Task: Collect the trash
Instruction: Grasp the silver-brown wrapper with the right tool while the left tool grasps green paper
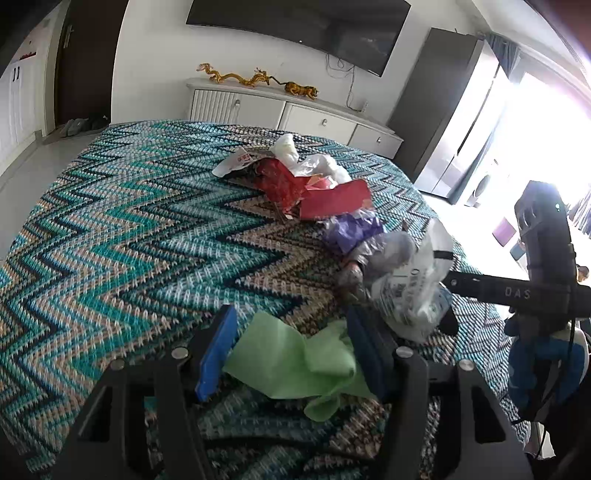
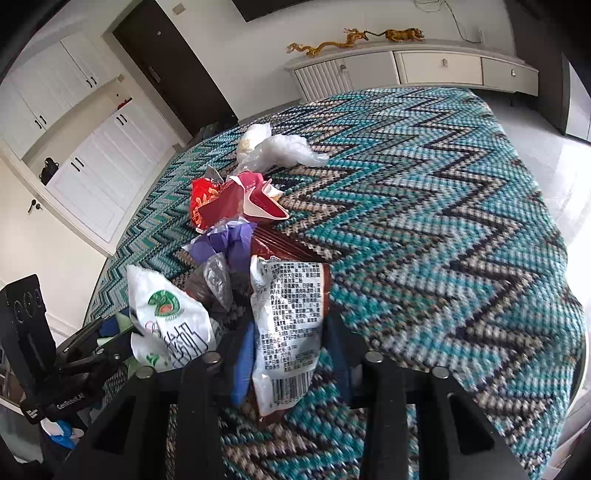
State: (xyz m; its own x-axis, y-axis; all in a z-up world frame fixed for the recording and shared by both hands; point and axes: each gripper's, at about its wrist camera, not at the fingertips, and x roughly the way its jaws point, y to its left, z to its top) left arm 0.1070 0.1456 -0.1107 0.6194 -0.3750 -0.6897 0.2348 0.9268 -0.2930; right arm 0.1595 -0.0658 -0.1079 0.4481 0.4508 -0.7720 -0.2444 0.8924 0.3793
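Note:
A limp green sheet lies on the zigzag bedspread between the blue pads of my left gripper. Its jaws stand wide and do not squeeze it. My right gripper is shut on a white and brown snack packet with printed text and a barcode. Beside it lies a white bag with a green logo. Beyond sits a pile of trash: a purple wrapper, red packets and clear plastic bags. The right gripper also shows at the right of the left wrist view.
The bedspread's edge drops to a pale floor on the far side. A low white cabinet with golden figurines stands against the wall under a dark screen. White cupboards and a dark door are at the left.

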